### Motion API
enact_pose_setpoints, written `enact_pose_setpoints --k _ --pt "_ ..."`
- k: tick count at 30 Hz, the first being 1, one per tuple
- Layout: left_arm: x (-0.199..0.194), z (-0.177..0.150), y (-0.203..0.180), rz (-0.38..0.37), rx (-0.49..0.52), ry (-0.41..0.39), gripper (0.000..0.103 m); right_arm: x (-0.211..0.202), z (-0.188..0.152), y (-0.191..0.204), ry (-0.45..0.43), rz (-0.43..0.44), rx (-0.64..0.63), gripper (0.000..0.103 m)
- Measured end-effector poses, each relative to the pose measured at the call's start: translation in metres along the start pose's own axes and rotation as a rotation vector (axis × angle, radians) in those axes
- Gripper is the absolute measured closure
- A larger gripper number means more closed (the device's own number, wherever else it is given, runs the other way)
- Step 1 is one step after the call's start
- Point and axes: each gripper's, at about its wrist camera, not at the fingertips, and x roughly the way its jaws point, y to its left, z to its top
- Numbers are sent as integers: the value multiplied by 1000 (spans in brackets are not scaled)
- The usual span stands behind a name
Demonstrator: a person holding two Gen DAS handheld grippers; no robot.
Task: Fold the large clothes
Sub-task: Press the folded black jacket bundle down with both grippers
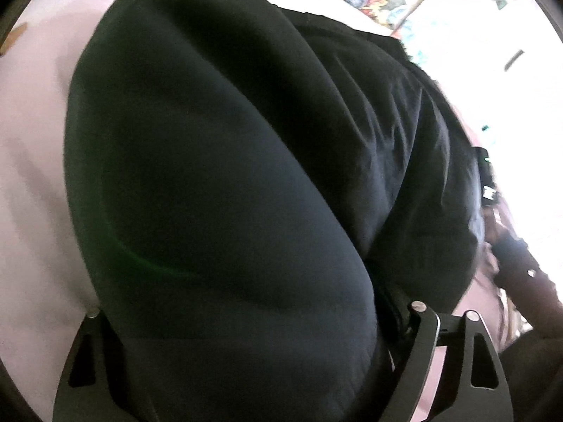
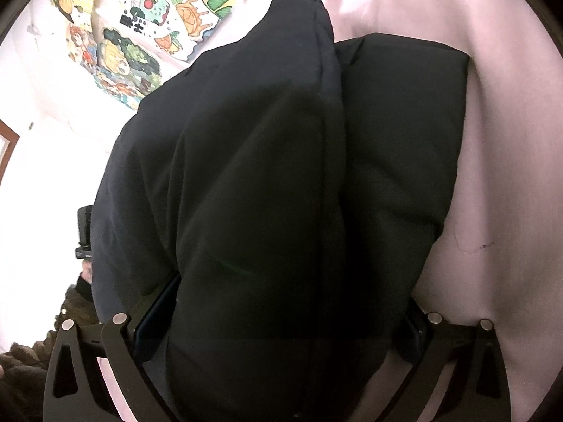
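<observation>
A thick black garment [image 1: 246, 147] lies bunched on a pink sheet [image 1: 31, 183]. In the left wrist view a fat fold of it fills the whole gap of my left gripper [image 1: 255, 311]; both fingers press against the cloth. In the right wrist view the same garment [image 2: 281, 176] rises in a tall ridge, and my right gripper [image 2: 277, 316] is shut on a wide bundle of it, with the pads touching the fabric on both sides. The fingertips of both grippers are partly buried in cloth.
The pink sheet [image 2: 510, 140] spreads around the garment. A colourful fruit-print cloth [image 2: 151, 31] lies at the far side. A hand in a dark sleeve [image 1: 513, 256] with the other gripper's body [image 1: 487, 183] shows at the right edge of the left wrist view.
</observation>
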Motion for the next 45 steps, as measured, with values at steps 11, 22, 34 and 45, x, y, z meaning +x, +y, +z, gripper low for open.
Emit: enact_pose_setpoints --k 11,22,34,45 --pt "-17 -14 -29 228 90 -66 47 -3 -6 15 -22 -44 6 26" --pt "-16 -24 -73 223 78 -104 61 -19 -9 32 -55 -69 -31 57" --pt "-64 -57 -79 198 23 -195 75 -44 -7 74 -136 -123 -15 72" --pt "-133 -118 -128 191 33 -151 77 -88 -63 152 -147 -91 -39 75"
